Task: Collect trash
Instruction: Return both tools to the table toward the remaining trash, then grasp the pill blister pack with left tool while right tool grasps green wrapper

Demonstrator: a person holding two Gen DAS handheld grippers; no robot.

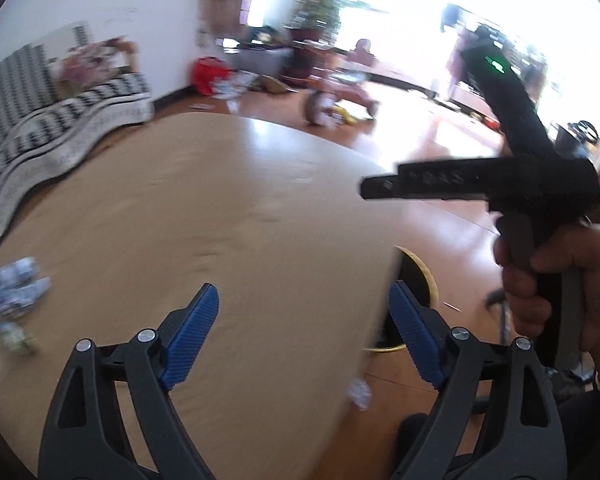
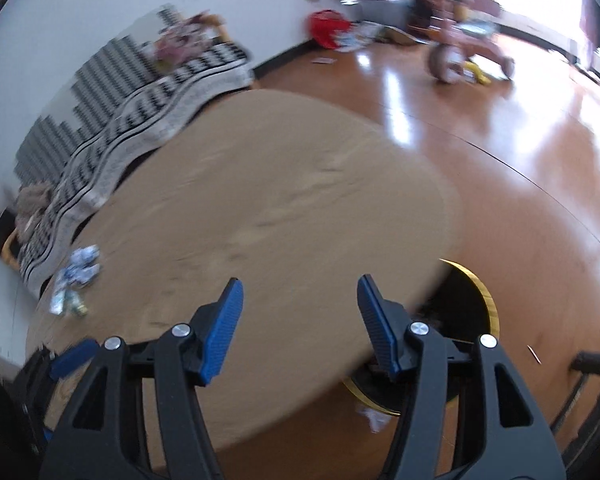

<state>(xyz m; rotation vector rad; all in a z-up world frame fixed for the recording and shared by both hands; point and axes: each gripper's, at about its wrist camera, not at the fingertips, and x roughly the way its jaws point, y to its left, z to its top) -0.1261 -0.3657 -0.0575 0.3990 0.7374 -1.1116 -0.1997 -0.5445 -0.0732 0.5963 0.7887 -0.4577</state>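
surface: round tan table (image 2: 284,184) was seen mid-frame | on it: crumpled wrappers (image 2: 76,276) were left at its left edge | floor (image 2: 520,152): one crumpled paper (image 1: 359,393) was seen lower right

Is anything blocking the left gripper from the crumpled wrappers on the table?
Nothing visible does. The left gripper is open and empty over the bare table. The crumpled wrappers lie off to its left near the table's edge, with only clear tabletop between.
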